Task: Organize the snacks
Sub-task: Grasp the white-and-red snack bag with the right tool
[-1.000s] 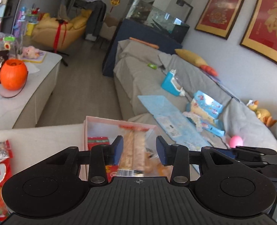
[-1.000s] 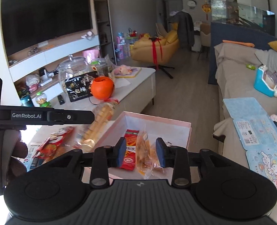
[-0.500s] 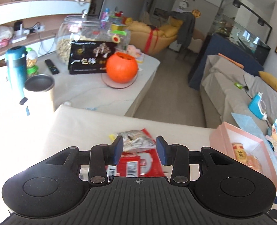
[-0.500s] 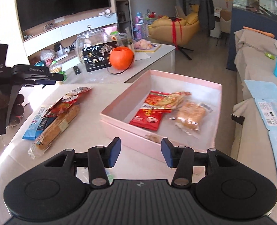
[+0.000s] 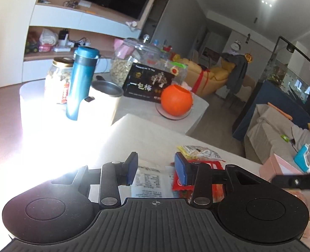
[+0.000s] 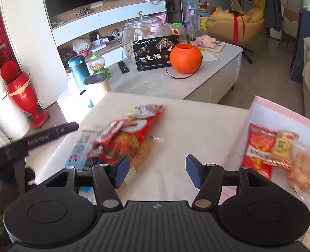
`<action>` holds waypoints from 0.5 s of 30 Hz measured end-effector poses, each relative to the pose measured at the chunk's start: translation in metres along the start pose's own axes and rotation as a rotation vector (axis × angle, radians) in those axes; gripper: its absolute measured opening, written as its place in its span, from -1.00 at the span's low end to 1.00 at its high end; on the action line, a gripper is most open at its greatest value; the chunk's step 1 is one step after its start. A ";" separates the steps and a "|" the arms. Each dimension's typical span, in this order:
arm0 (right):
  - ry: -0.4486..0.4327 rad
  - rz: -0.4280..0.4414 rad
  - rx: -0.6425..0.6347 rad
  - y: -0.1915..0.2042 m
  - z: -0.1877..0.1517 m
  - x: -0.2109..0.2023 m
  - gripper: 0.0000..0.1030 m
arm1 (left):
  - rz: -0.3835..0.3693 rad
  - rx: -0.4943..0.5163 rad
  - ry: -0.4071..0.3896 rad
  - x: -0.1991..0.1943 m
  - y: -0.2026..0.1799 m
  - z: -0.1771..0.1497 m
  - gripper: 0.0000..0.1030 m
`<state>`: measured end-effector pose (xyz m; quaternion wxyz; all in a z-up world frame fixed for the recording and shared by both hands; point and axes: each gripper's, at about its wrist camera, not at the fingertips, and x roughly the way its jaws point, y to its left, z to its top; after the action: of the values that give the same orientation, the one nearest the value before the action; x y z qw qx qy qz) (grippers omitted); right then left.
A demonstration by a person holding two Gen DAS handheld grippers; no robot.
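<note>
A pile of snack packets [image 6: 125,138] lies on the white table [image 6: 197,121], red bags on top and a long biscuit pack under them. The pink box [image 6: 285,113] at the right holds a red packet [image 6: 257,147] and clear-wrapped pastries [image 6: 301,168]. My right gripper [image 6: 157,173] is open and empty, its left finger just over the pile's near end. My left gripper [image 5: 156,171] is open and empty, low over a white-labelled packet [image 5: 149,183] with a red packet [image 5: 205,166] to its right. The box corner shows in the left wrist view [image 5: 278,168].
A white side table [image 6: 176,82] behind holds an orange pumpkin bucket [image 6: 185,57], a black gift box [image 6: 155,53], a glass jar [image 6: 142,33], a blue flask [image 6: 79,73] and a steel cup [image 6: 97,87]. A red vase [image 6: 22,96] stands on the floor at left. A sofa [image 5: 280,130] is at right.
Both grippers let their snacks go and opened. The left one swung from the pink box to the snack pile. The right one drew back, opened wider and moved left towards the pile.
</note>
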<state>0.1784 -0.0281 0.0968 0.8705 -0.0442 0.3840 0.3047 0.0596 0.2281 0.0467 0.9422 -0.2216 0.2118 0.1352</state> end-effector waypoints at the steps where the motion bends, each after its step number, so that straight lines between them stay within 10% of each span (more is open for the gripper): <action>1: 0.000 0.009 0.015 0.003 0.013 0.011 0.25 | 0.003 -0.003 -0.002 -0.001 0.003 -0.001 -0.17; 8: 0.054 -0.066 -0.001 0.039 0.084 0.131 0.27 | -0.021 -0.070 0.030 0.003 0.024 -0.001 -0.17; 15: 0.179 -0.160 -0.059 0.048 0.082 0.199 0.25 | -0.072 -0.127 0.107 0.016 0.034 -0.006 -0.17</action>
<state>0.3073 0.1355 0.0230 0.8525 -0.1275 0.4464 0.2402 0.0598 0.2573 0.0224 0.9178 -0.2953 0.2449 0.1025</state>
